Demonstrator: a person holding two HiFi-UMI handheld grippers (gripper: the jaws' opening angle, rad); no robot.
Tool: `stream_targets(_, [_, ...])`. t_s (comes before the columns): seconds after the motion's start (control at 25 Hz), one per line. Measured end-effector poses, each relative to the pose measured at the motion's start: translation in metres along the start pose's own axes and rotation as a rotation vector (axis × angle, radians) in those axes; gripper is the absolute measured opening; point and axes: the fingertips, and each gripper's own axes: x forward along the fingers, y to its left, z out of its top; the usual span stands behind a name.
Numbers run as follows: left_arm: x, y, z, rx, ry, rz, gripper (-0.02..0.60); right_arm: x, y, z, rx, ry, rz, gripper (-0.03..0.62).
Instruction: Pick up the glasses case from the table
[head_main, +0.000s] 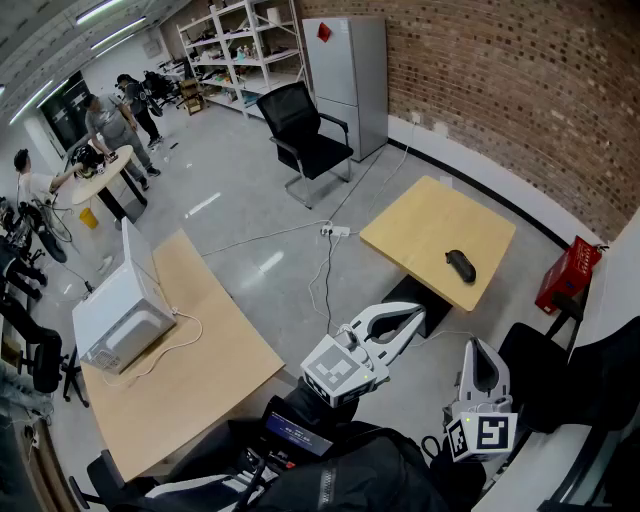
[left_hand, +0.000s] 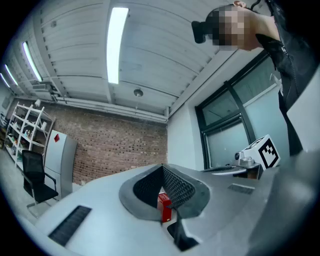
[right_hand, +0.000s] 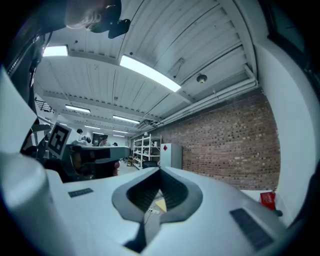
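Observation:
The black glasses case (head_main: 460, 265) lies near the front edge of a small square wooden table (head_main: 425, 225) in the head view. My left gripper (head_main: 412, 315) is held in the air short of that table, its jaws closed together with nothing in them. My right gripper (head_main: 478, 347) hangs lower and to the right, also shut and empty. In the left gripper view the left gripper (left_hand: 162, 170) points slightly upward, and the case is not visible there. The right gripper (right_hand: 159, 186) looks level toward the brick wall, with a sliver of the yellow table (right_hand: 160, 205) showing between its pads.
A red crate (head_main: 568, 275) stands on the floor right of the small table. A larger wooden table (head_main: 190, 380) with a white microwave (head_main: 120, 315) is at left. A black office chair (head_main: 305, 130), a grey fridge (head_main: 348, 75), a floor power strip (head_main: 335, 230) and people (head_main: 110, 120) are further back.

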Motion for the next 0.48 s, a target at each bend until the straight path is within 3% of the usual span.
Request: stream_targets(0.48, [0.007,0.001,-0.02,-0.069,0.059,0.083,-0.002,-0.018,-0.016,-0.015,0.033,0.024,0.006,0.006])
